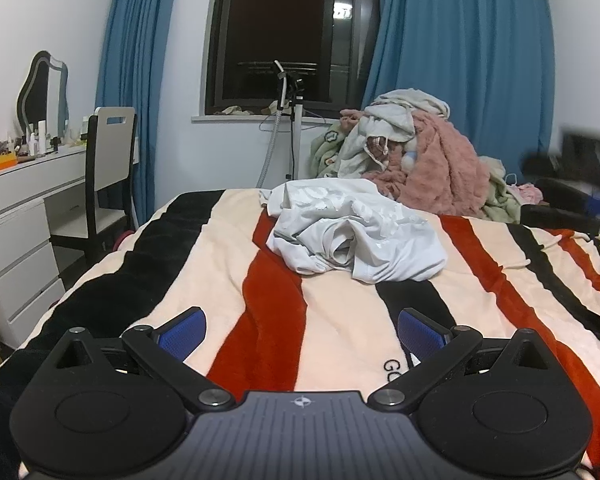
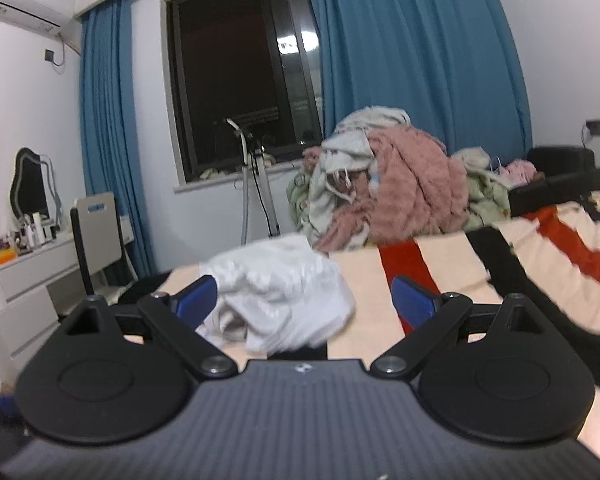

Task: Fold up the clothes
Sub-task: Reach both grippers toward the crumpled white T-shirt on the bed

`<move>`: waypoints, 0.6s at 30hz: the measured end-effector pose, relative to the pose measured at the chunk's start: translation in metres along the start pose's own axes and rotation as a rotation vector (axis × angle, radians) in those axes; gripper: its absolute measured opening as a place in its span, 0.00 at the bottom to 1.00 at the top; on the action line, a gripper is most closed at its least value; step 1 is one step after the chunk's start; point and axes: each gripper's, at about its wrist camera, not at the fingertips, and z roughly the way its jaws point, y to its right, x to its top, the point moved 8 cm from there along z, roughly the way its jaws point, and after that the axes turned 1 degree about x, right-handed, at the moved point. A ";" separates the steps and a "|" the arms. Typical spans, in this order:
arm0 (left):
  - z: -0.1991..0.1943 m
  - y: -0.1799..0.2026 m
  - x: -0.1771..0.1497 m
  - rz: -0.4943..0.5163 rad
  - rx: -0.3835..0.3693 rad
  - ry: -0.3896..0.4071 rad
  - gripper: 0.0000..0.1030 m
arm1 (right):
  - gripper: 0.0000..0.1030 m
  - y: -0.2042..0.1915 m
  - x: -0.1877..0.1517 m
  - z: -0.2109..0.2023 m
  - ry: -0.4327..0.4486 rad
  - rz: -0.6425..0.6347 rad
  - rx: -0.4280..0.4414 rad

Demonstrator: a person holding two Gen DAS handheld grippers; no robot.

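A crumpled white garment [image 1: 356, 236] lies in a loose heap on a striped blanket [image 1: 228, 264] of cream, red and black that covers the bed. The cloth is unfolded, bunched into deep creases, with a faint pale print showing across its upper surface and an open hem or sleeve facing the near edge. It sits toward the far middle of the bed. In the right wrist view the same white heap [image 2: 288, 292] appears blurred.

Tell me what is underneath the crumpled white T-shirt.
The crumpled white T-shirt lies on the cream, red and black striped fleece blanket. Anything beneath its folds is hidden.
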 end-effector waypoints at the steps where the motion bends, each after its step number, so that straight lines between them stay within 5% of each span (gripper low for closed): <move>1: 0.002 0.001 -0.001 0.003 -0.003 -0.004 1.00 | 0.93 -0.003 0.007 0.006 -0.006 -0.027 0.007; 8: 0.041 0.008 -0.021 -0.045 -0.042 -0.146 1.00 | 0.93 0.005 0.012 0.016 -0.053 -0.137 0.073; 11: 0.071 0.016 -0.029 -0.022 -0.024 -0.204 1.00 | 0.93 0.021 -0.004 0.017 -0.082 -0.065 0.079; 18: 0.169 0.022 -0.013 0.042 0.067 -0.180 1.00 | 0.93 0.048 -0.025 0.031 -0.070 -0.014 0.005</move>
